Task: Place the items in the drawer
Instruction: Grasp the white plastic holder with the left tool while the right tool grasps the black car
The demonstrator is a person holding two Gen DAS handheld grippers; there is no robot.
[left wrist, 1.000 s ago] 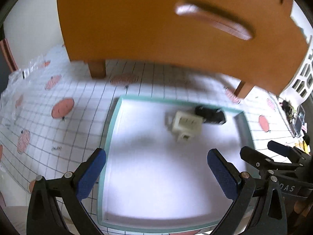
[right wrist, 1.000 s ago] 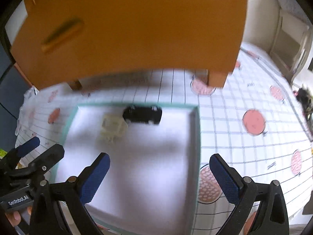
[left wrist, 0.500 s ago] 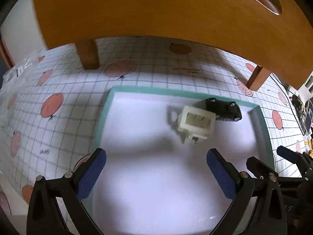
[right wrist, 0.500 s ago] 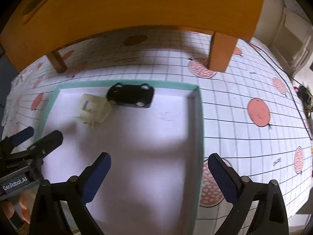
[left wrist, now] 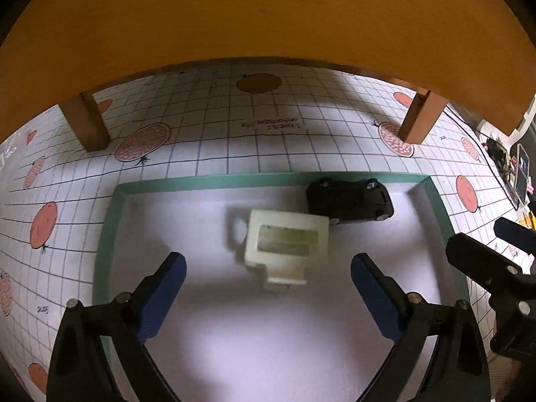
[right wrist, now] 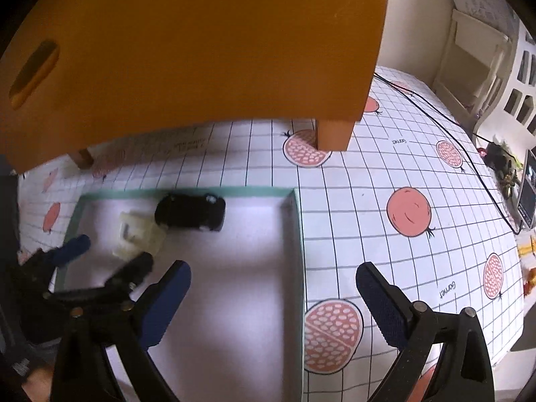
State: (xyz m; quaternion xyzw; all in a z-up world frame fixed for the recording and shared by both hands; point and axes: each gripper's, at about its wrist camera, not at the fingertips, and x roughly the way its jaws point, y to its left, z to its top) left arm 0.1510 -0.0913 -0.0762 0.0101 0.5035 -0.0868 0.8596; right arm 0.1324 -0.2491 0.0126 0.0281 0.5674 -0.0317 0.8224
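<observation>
A cream-white plastic block (left wrist: 287,241) and a black toy car (left wrist: 348,201) lie side by side in a white tray with a green rim (left wrist: 268,179). My left gripper (left wrist: 268,288) hangs open just above the tray, and the block sits slightly ahead of the gap between its fingers. My right gripper (right wrist: 273,298) is open and empty over the tray's right rim (right wrist: 298,234). The right wrist view shows the car (right wrist: 191,212), the block (right wrist: 137,231) and the left gripper (right wrist: 112,251) close to the block. The orange drawer unit (right wrist: 201,50) with its handle slot (right wrist: 33,73) looms above.
The unit stands on wooden legs (left wrist: 87,124) (left wrist: 422,120) behind the tray. A grid tablecloth with pomegranate prints (right wrist: 408,216) covers the table. A black cable (right wrist: 435,114) and a phone (right wrist: 527,197) lie at the far right; white furniture (right wrist: 475,50) stands beyond.
Both grippers have dropped lower and closer to the tray. The left one now has the white block just ahead of its fingers. The drawer unit fills more of the top.
</observation>
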